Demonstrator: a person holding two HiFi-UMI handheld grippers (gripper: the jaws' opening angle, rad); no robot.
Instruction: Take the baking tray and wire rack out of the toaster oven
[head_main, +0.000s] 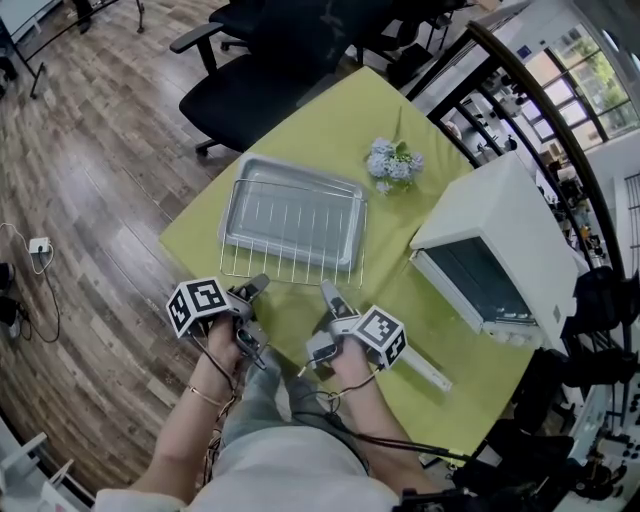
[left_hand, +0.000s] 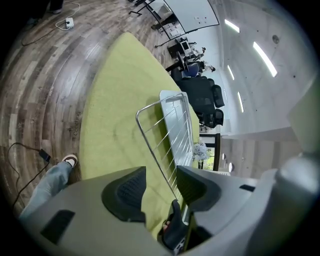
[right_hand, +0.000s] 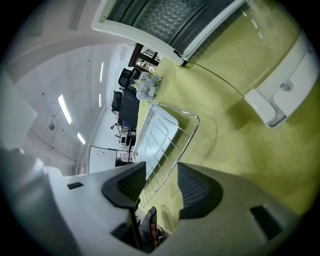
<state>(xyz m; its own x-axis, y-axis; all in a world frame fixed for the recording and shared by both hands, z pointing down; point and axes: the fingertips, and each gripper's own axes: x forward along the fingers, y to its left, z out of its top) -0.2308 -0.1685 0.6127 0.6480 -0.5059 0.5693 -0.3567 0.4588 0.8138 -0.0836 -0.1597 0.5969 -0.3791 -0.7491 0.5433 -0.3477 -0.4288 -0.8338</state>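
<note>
Left gripper (left_hand: 161, 186): jaws spread and pinching nothing, with the rack's near-edge wire showing in the gap and no pad pressing on it. Right gripper (right_hand: 160, 184): jaws likewise spread and empty, lower centre of the head view, just short of the same edge. Wire rack (head_main: 292, 268): lies on the baking tray (head_main: 293, 205) on the green table (head_main: 300, 120) at frame centre, well apart from the open toaster oven (head_main: 500, 245) at right. Judged: both items are already out, so the next move is only to draw both grippers clear without snagging the rack.
</note>
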